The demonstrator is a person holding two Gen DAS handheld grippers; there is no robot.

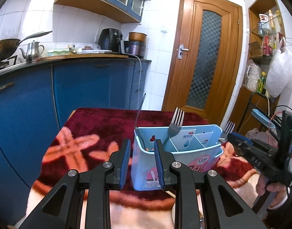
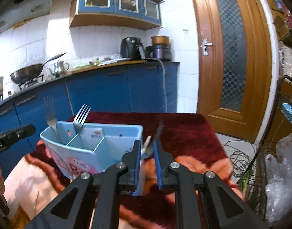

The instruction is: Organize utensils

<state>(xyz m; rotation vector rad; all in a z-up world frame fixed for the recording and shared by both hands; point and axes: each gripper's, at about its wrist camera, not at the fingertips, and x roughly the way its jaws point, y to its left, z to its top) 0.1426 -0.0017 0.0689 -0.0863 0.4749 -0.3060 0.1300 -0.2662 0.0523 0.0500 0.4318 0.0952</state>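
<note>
A light-blue utensil holder (image 1: 195, 158) (image 2: 84, 158) stands on the red blanket-covered table. One fork (image 1: 176, 122) (image 2: 81, 118) stands tines-up in a middle compartment. A second fork (image 2: 50, 118) stands in the end compartment. My left gripper (image 1: 142, 152) has the holder's narrow end between its blue pads and is shut on it. At the holder's other end, my right gripper (image 2: 147, 152) (image 1: 230, 136) grips the handle of a third fork (image 2: 159, 129) (image 1: 229, 127). That fork's tines rise just past the gripper's right pad and look blurred.
A pale stick-like utensil (image 2: 147, 141) lies on the blanket (image 2: 184, 133) beyond the right gripper. A white plate rim (image 1: 173, 213) shows under the left gripper. A person's hand (image 1: 275, 189) holds the right gripper. A wire rack with bags (image 2: 279, 171) stands right of the table, and blue cabinets stand behind it.
</note>
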